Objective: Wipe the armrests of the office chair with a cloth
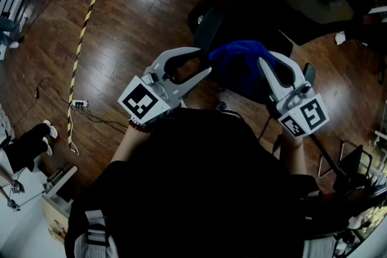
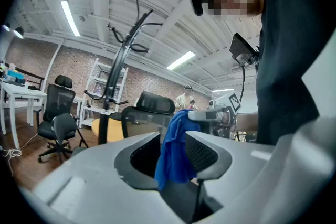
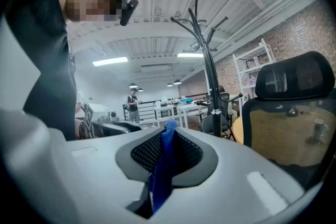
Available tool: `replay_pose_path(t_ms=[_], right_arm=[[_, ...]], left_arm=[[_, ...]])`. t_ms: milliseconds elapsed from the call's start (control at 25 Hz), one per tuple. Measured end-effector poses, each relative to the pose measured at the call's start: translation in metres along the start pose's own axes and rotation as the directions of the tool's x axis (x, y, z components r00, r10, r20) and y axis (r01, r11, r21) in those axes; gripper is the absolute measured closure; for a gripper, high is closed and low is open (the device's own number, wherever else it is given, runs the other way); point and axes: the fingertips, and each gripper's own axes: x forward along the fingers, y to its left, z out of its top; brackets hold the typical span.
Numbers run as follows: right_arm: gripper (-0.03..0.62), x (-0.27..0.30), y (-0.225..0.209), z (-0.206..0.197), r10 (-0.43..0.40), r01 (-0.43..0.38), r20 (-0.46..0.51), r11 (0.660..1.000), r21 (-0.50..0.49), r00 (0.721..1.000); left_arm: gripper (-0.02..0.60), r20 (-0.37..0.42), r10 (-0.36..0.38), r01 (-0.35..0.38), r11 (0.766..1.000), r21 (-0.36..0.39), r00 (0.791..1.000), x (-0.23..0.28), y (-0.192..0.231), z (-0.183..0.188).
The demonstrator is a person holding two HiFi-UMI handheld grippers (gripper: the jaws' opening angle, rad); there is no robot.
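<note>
Clamps the blue cloth (image 1: 239, 66) in the right gripper (image 1: 261, 63) — holds the left gripper (image 1: 207, 64) agape around its hanging tail, not pressing; leaves the office chair (image 1: 208, 28) just ahead, probably nearer the left.

Your head camera is looking steeply down past your dark top (image 1: 199, 190) at the wooden floor (image 1: 121, 21), taking in the left tongs (image 1: 204, 62) and right tongs (image 1: 266, 58) from above. Each tongs camera is sitting close behind its own jaws and looking roughly level. The two are facing each other, each catching the other tongs, and both are sharing the blue cloth (image 1: 242, 63), the coat stand (image 2: 123, 50) and the mesh-backed chair (image 3: 286, 113).
</note>
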Motion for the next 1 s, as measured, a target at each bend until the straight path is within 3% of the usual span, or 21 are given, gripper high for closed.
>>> replay_pose_path(t_ms=[160,360,520,600,720,760,840,1000], right_arm=[[0.548,0.05,-0.035,-0.032,-0.108,0.107,-0.108,0.994,-0.011,0.988],[0.548,0.125,-0.074,-0.064,-0.253,0.257,-0.219,0.966,-0.009,0.942],[0.548,0.157,-0.06,-0.093,-0.219,0.242,-0.238,0.967,0.073,0.946],[0.548,0.17,-0.074,-0.124,-0.231,0.264,-0.277,0.96,0.088,0.933],[0.548,0.191,-0.117,-0.181,-0.285,0.335,-0.369,0.939,0.079,0.885],[0.548,0.197,-0.129,-0.198,-0.298,0.347,-0.393,0.936,0.061,0.87],[0.548,0.211,-0.147,-0.233,-0.311,0.332,-0.462,0.942,-0.036,0.831],[0.546,0.219,-0.148,-0.296,-0.351,0.197,-0.641,0.933,-0.302,0.683]], left_arm=[[0.431,-0.062,0.021,-0.021,1.0,0.01,0.998,-0.06,0.089,0.013],[0.466,-0.143,0.012,-0.019,0.999,-0.043,0.99,-0.104,0.175,0.015],[0.468,-0.138,0.006,-0.012,0.999,-0.046,0.99,-0.096,0.184,0.016],[0.468,-0.144,0.005,-0.015,0.997,-0.07,0.99,-0.086,0.184,0.012],[0.471,-0.1,0.03,-0.052,0.971,-0.232,0.995,-0.081,0.185,0.013],[0.5,-0.074,0.04,-0.06,0.958,-0.28,0.996,-0.08,0.185,0.017],[0.536,-0.054,0.068,-0.081,0.948,-0.308,0.996,-0.078,0.187,0.019],[0.538,-0.105,0.092,-0.12,0.942,-0.313,0.99,-0.078,0.194,0.005]])
